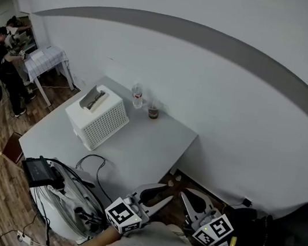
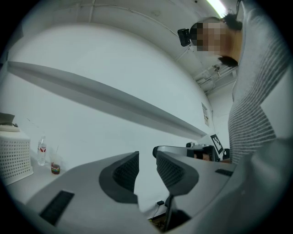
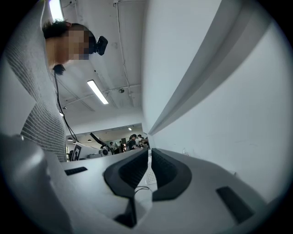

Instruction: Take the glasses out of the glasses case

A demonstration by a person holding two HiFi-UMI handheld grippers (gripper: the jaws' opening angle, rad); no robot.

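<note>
I can make out no glasses case and no glasses in any view. Both grippers hang close to my body, below the near edge of the white table (image 1: pixel 156 143), pointing roughly level toward the wall. My left gripper (image 1: pixel 166 199) (image 2: pixel 147 160) shows a narrow gap between its ribbed pads (image 2: pixel 126 171), with only the wall behind it. My right gripper (image 1: pixel 184 196) (image 3: pixel 149 157) has its pads (image 3: pixel 167 169) nearly together and holds nothing. The right gripper's body also shows in the left gripper view, just past the left one's jaws.
On the table stand a white perforated basket (image 1: pixel 99 117), a small bottle (image 1: pixel 137 96) and a cup (image 1: pixel 153 112). A black device with cables (image 1: pixel 40 170) lies lower left. People stand at far left (image 1: pixel 5 53). A black bag (image 1: pixel 280 240) sits at right.
</note>
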